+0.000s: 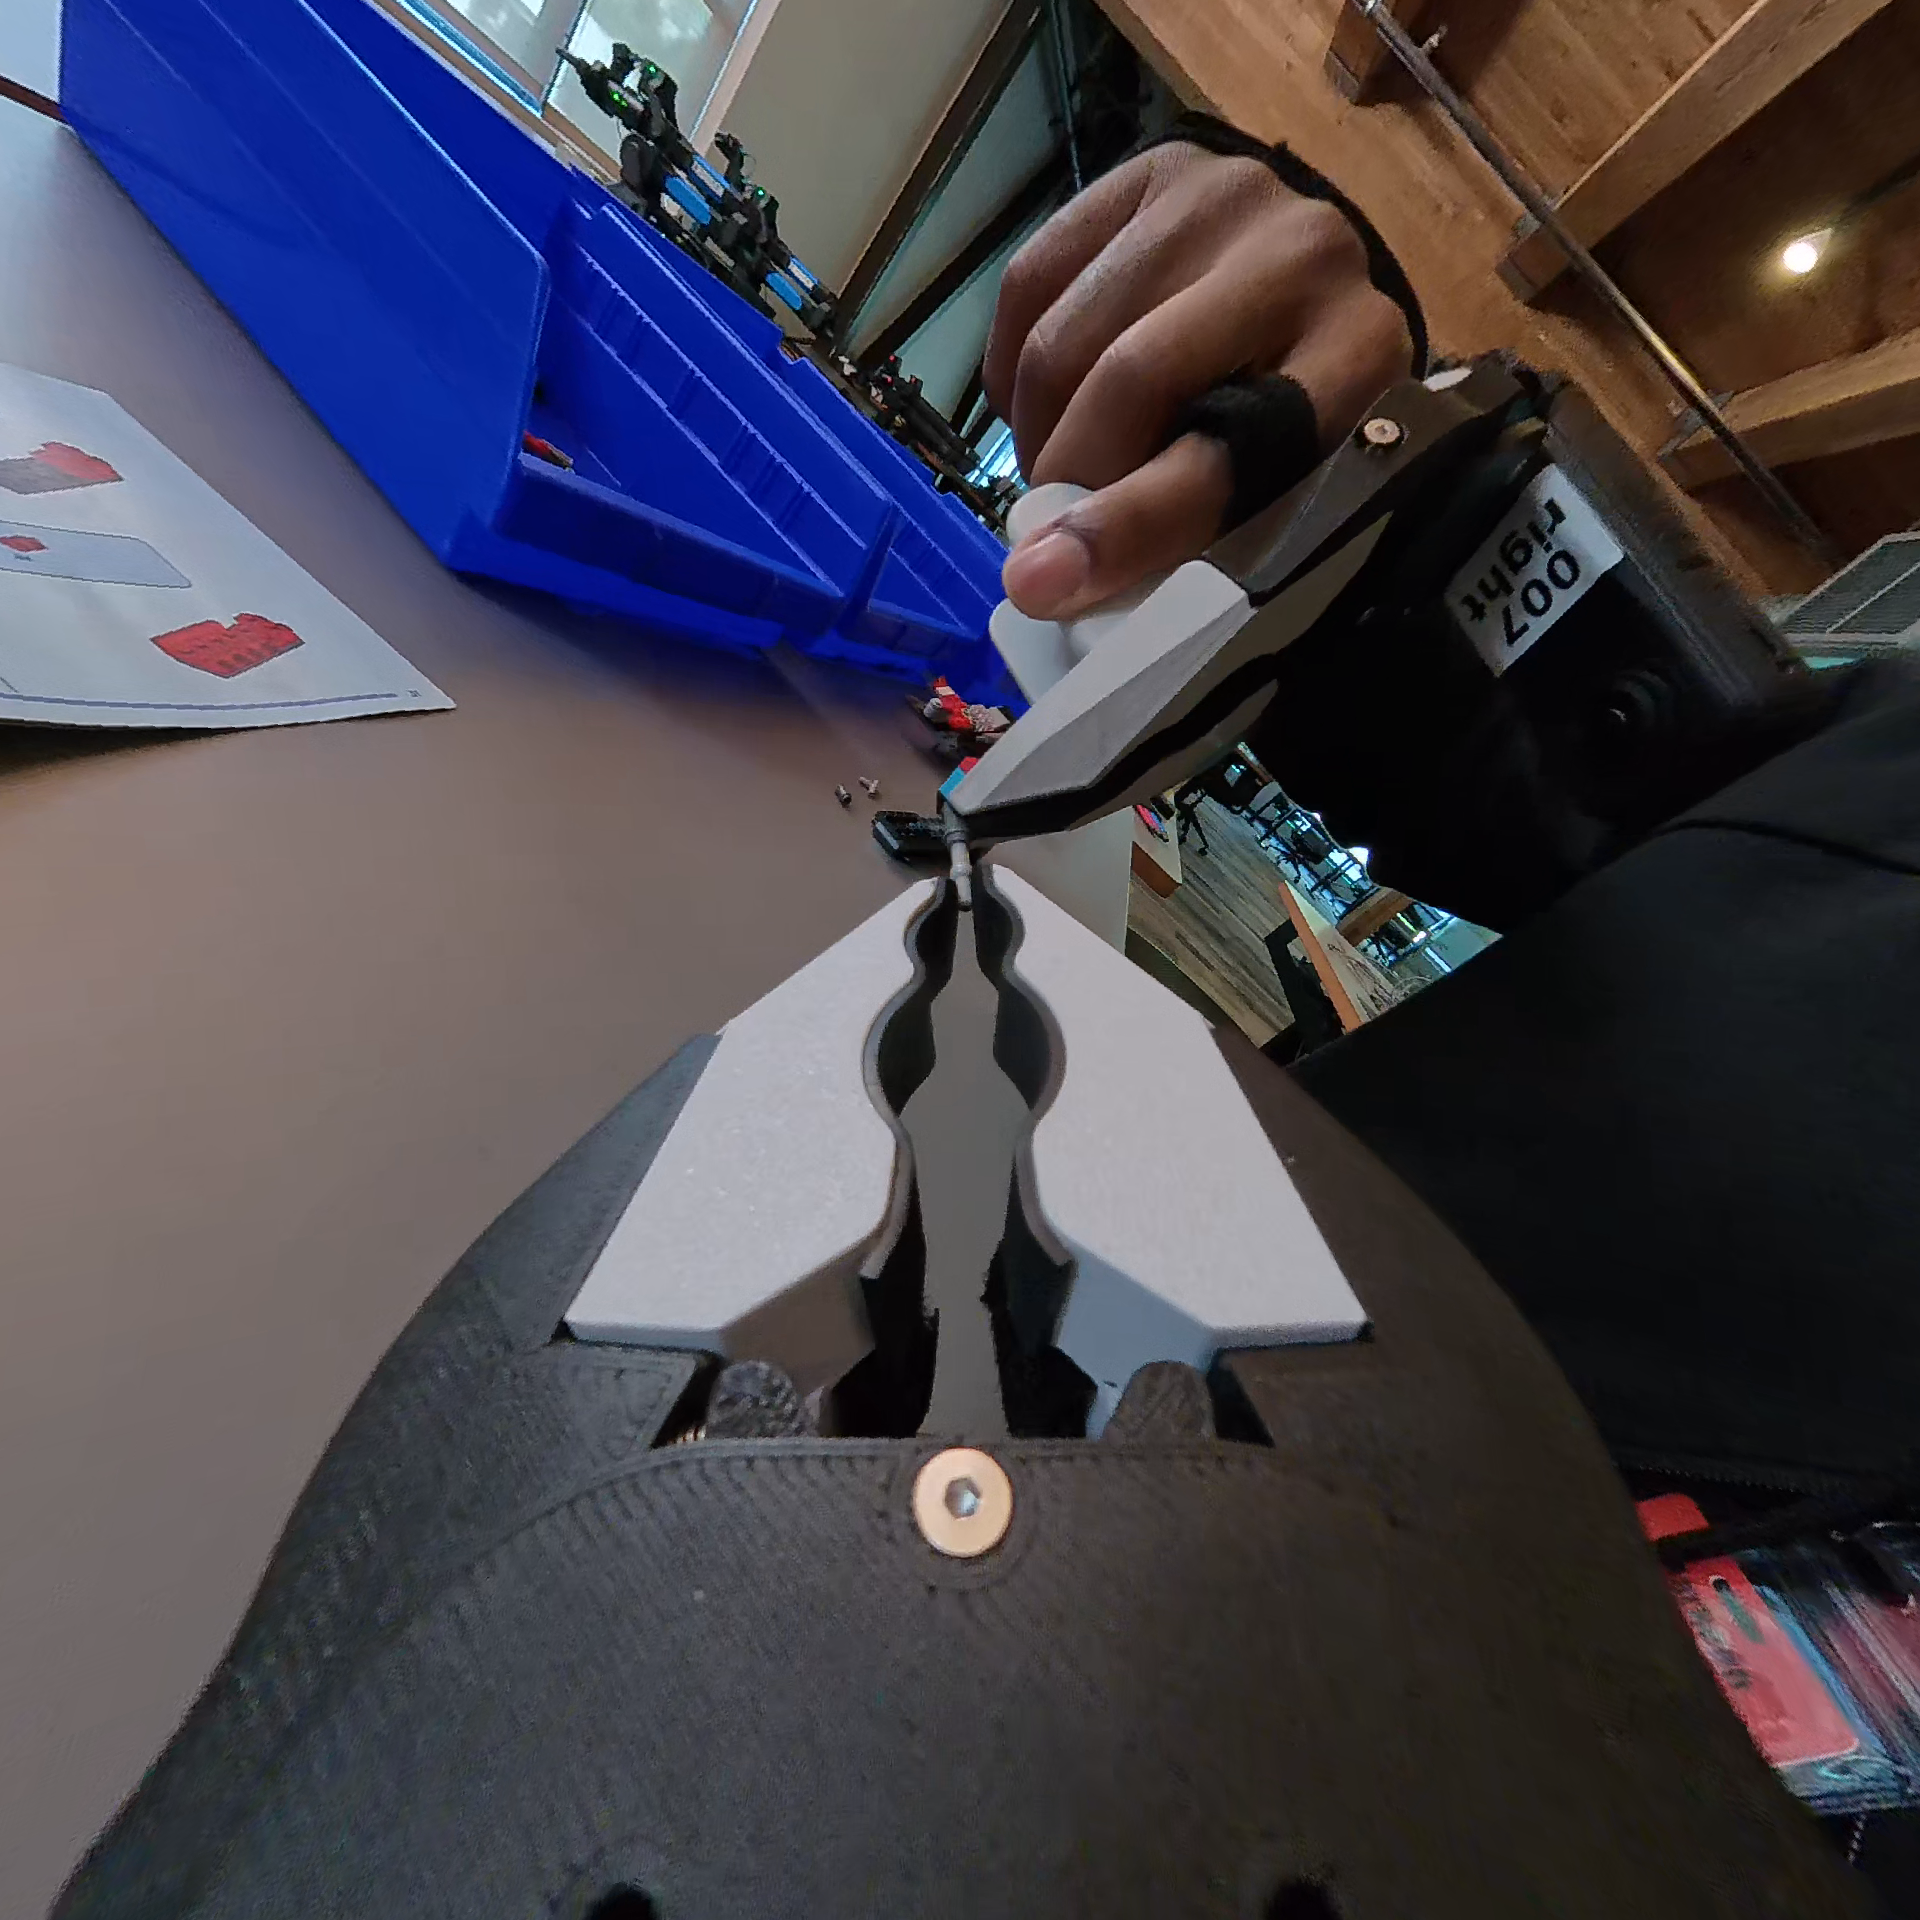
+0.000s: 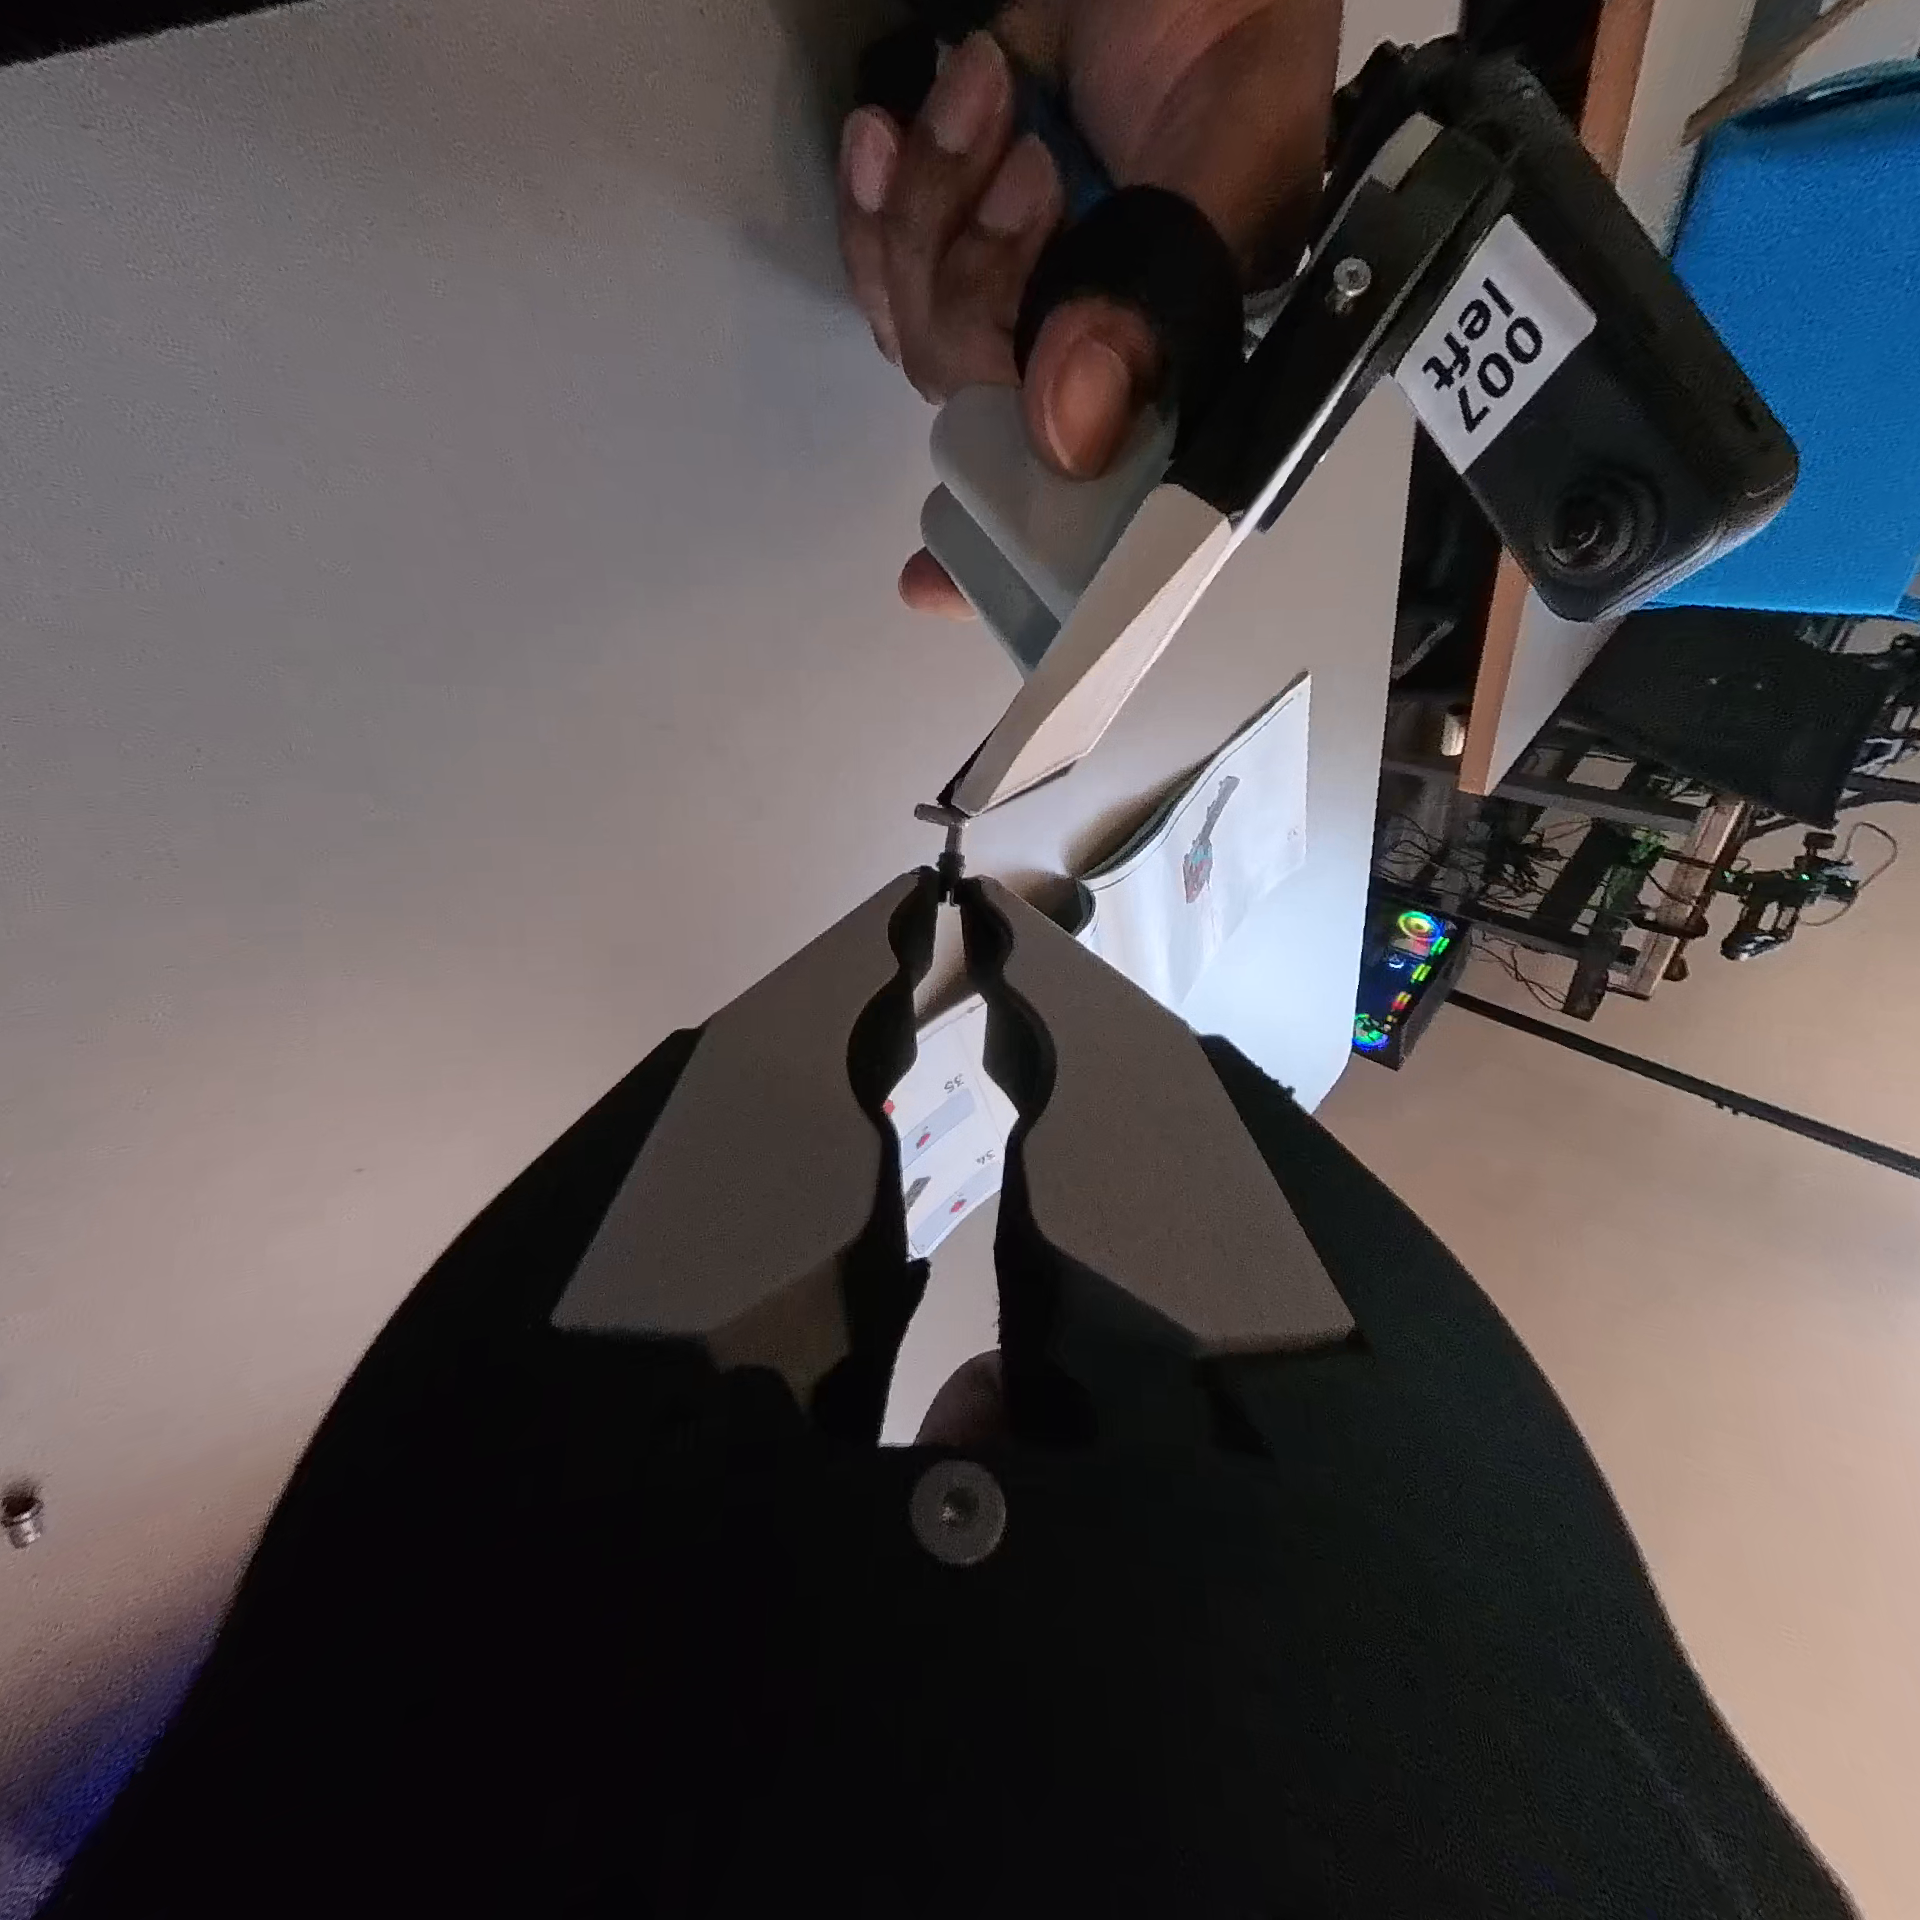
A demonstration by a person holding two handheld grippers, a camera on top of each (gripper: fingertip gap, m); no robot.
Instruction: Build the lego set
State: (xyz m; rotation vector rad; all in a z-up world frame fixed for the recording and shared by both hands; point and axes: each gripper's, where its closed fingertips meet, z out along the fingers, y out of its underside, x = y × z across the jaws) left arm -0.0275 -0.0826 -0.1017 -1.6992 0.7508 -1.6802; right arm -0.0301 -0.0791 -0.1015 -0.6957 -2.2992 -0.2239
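In the left wrist view my left gripper (image 1: 964, 896) is shut at its tips on a small grey pin (image 1: 960, 862). My right gripper (image 1: 956, 826), held by a hand, comes down from the upper right and meets the pin's other end tip to tip. In the right wrist view my right gripper (image 2: 945, 888) is shut on a small dark piece (image 2: 948, 871). The left gripper (image 2: 954, 821) just beyond it pinches a short grey pin (image 2: 933, 814). The two small parts touch, held above the table (image 1: 312, 987).
Blue parts bins (image 1: 416, 312) stand along the far side. An open instruction booklet (image 1: 156, 582) lies at the left and also shows in the right wrist view (image 2: 1205, 852). Loose small parts (image 1: 852, 795) and a red and white pile (image 1: 961, 717) lie behind the grippers. A stray pin (image 2: 21, 1519) lies on the table. Less than 4 cm separates the two grippers' tips.
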